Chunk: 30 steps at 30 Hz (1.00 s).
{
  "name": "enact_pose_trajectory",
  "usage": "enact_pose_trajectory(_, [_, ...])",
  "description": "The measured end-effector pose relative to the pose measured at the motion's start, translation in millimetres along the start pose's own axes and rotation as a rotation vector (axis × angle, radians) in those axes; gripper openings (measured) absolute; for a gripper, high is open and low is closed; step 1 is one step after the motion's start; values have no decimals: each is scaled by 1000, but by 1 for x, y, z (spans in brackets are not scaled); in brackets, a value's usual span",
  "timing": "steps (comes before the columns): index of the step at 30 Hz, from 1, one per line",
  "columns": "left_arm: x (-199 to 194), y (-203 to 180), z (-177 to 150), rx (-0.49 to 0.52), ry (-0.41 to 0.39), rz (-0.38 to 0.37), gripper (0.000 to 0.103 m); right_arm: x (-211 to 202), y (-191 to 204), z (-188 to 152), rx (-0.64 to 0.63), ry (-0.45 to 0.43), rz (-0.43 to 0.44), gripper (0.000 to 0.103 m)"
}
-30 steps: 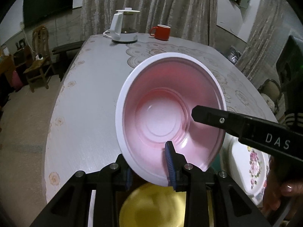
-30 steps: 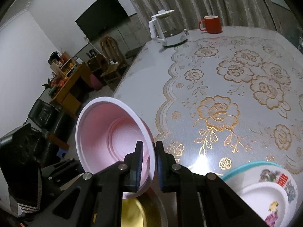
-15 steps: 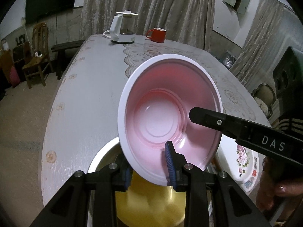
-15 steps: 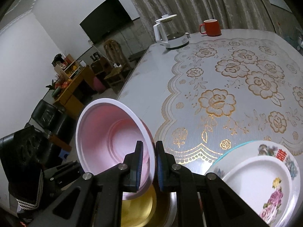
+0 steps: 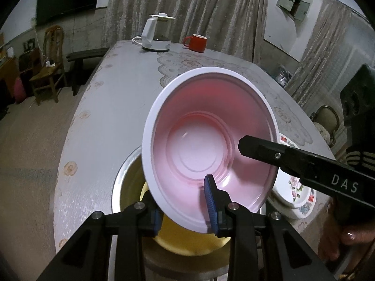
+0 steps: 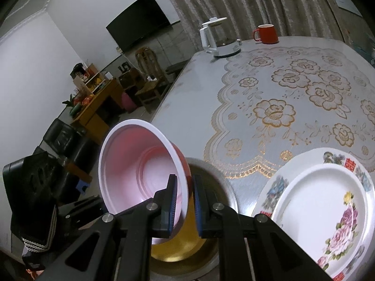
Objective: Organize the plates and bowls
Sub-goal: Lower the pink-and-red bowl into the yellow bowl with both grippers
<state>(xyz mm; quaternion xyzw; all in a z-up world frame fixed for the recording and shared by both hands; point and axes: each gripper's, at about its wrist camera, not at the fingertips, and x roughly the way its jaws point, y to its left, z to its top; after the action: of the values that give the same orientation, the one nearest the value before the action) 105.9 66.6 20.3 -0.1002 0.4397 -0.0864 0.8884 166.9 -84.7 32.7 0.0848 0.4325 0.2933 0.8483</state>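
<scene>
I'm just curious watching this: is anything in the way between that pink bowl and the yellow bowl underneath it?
Nothing visible. Both grippers hold the pink bowl tilted right above the yellow bowl, which sits empty inside the steel basin.

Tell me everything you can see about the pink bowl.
The pink bowl is round, pink inside, red outside, with a white rim and ringed flat base; it looks like thin plastic and is empty. It is held tilted in the air, mouth toward the left camera. The left gripper and the right gripper each pinch its rim. Under it a yellow bowl sits inside a metal bowl.
</scene>
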Motion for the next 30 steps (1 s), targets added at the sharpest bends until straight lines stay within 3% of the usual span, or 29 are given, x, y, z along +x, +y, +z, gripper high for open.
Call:
enact_pose_trajectory(20, [-16,10,-26,-18,10,3,31,-4,19,-26,-31,41,24,13])
enact_pose_trajectory(30, [-16,16,-32,-20,24,-3,31,5,10,-37,23,109,73,13])
